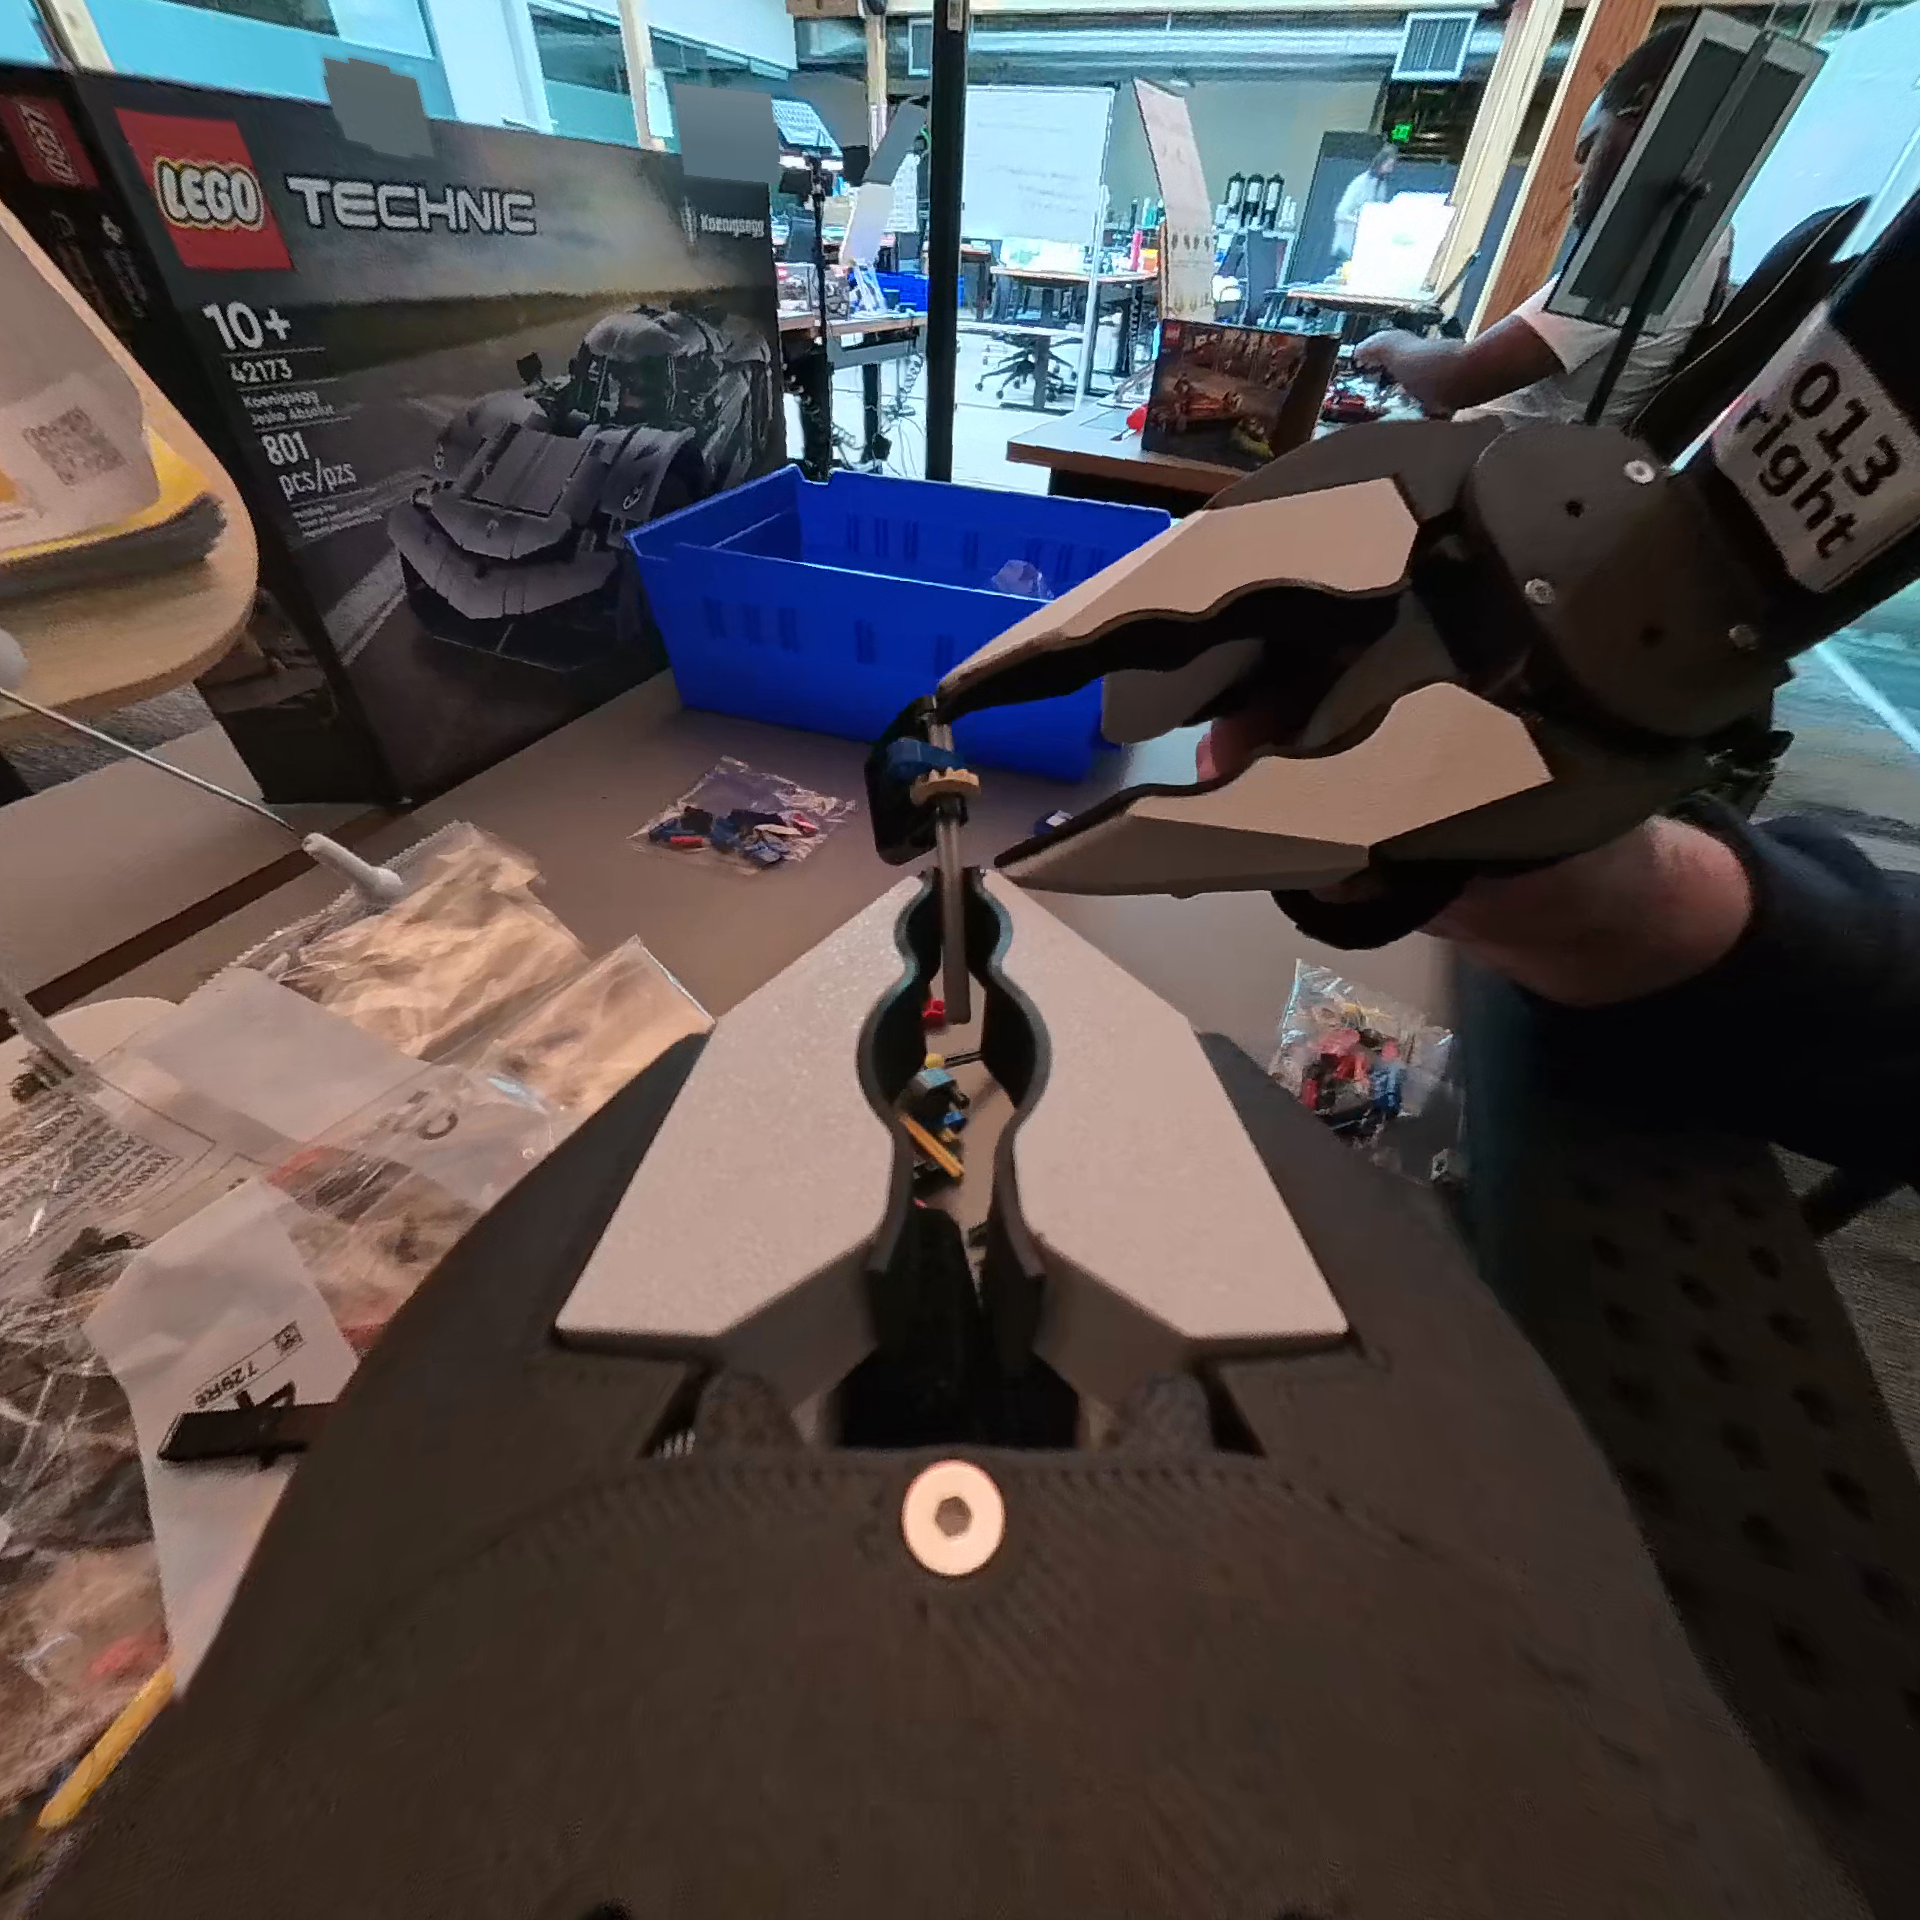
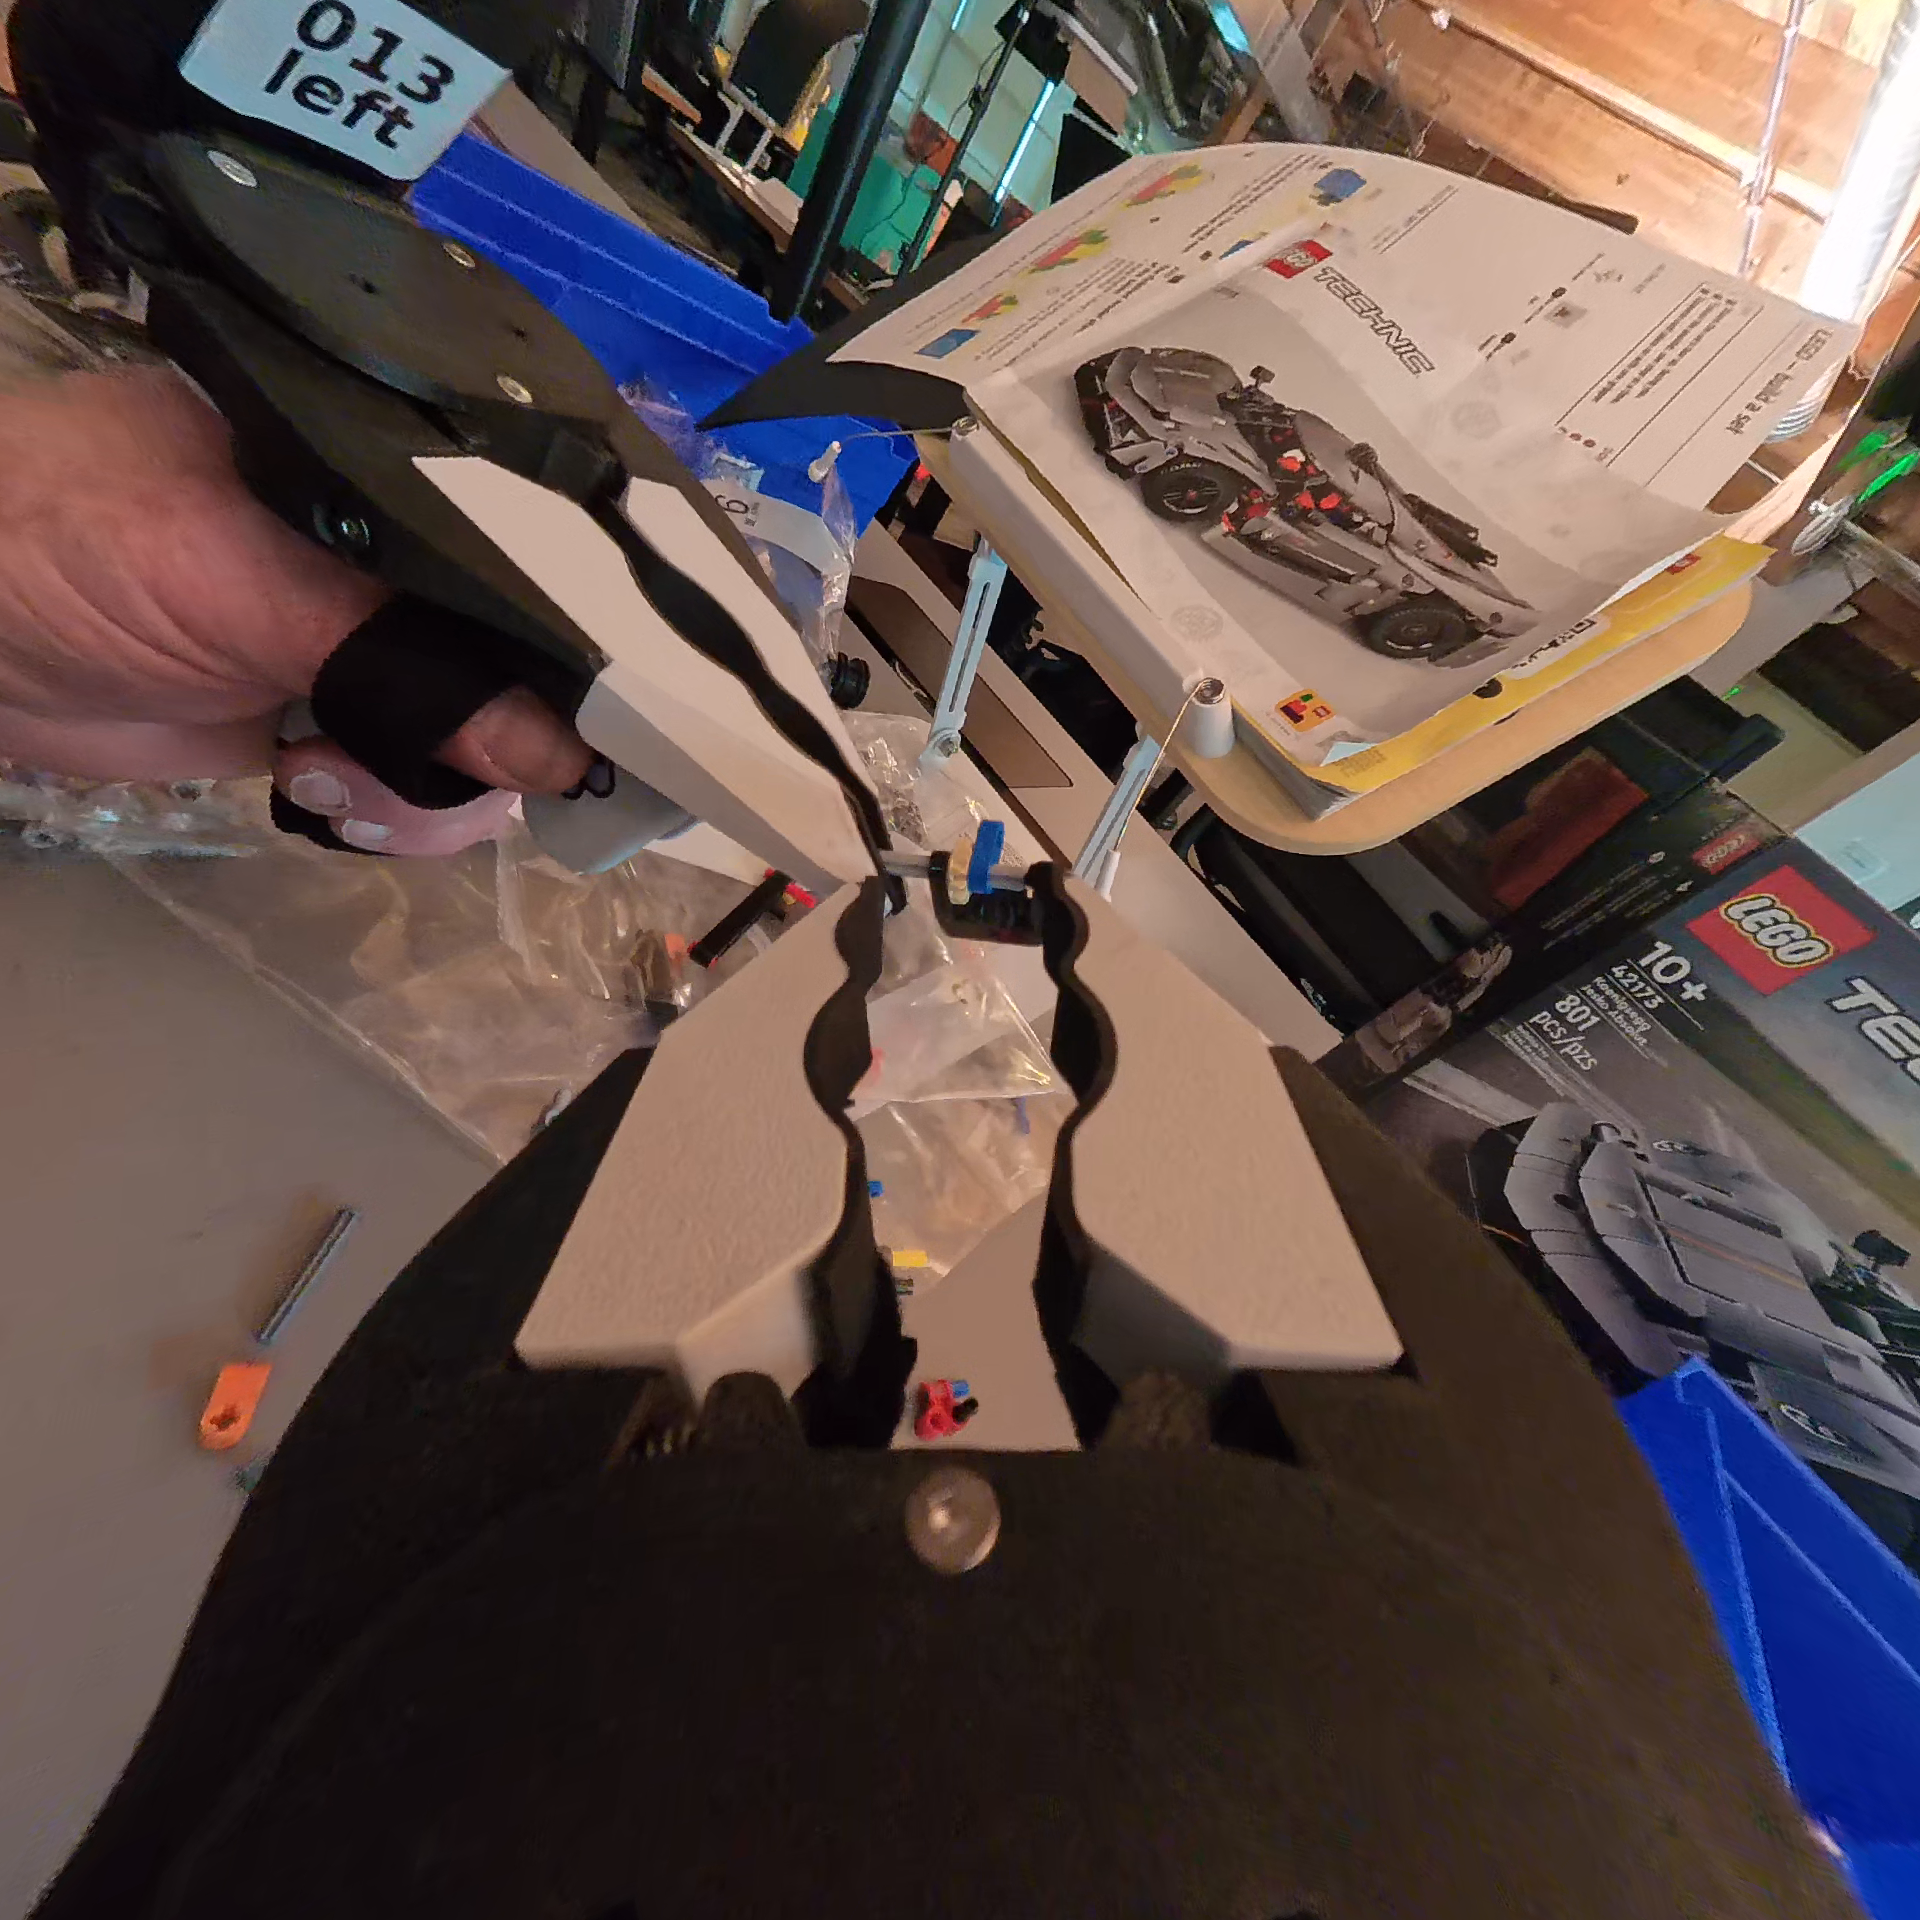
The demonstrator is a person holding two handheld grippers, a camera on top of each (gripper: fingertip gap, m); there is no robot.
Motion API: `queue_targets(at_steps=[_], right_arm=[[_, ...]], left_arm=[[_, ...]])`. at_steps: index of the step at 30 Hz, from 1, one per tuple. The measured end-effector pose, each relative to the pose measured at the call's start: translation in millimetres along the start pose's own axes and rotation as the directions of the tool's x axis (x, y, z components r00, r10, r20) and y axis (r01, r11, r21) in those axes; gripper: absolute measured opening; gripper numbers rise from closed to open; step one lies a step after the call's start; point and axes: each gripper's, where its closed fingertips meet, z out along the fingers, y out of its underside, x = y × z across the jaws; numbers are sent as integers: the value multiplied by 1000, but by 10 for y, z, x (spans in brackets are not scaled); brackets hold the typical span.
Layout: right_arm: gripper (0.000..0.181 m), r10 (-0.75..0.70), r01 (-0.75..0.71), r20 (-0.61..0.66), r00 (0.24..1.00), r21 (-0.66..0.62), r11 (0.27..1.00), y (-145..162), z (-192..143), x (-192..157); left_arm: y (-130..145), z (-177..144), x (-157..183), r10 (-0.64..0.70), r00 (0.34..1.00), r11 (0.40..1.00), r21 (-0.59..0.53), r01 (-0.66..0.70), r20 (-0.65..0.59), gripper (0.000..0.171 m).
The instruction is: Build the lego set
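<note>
A small Lego sub-assembly (image 1: 914,790) is a grey axle (image 1: 953,956) carrying a tan gear, a blue piece and a black piece. My left gripper (image 1: 951,883) is shut on the lower part of the axle and holds it upright above the table. My right gripper (image 1: 971,779) comes in from the right, jaws partly open around the assembly. Its upper fingertip (image 1: 951,698) touches the top end of the axle; the lower one sits beside my left gripper's tips. In the right wrist view the assembly (image 2: 971,873) lies between my right gripper's tips (image 2: 958,891), with the left gripper (image 2: 881,862) holding the axle.
The Lego box (image 1: 468,416) and a blue bin (image 1: 883,603) stand at the back. Bags of parts (image 1: 743,810) lie on the grey table (image 1: 582,790), more at the left (image 1: 416,987). The instruction booklet (image 2: 1351,468) rests on a stand. A loose axle (image 2: 307,1273) and an orange piece (image 2: 234,1403) lie nearby. Left and right tips are no more than a few centimetres apart.
</note>
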Motion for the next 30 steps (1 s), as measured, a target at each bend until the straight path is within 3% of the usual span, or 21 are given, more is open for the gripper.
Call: queue_targets(at_steps=[10, 16, 21, 30], right_arm=[[23, 21, -23, -39, 999, -55, 998, 85, 60, 14], [21, 67, -65, 25, 997, -58, 996, 117, 23, -9], [19, 210, -206, 115, 971, -52, 977, 157, 21, -33], [17, 268, -262, 181, 946, -56, 963, 166, -28, -55]], left_arm=[[71, 30, -16, 138, 987, 988, -85, -131, 79, 3], [78, 38, 47, 187, 980, 979, -92, -180, 68, 3], [101, 50, 60, 211, 976, 975, -83, -206, 60, 3], [82, 43, 119, 246, 968, 967, -76, -242, 49, 3]])
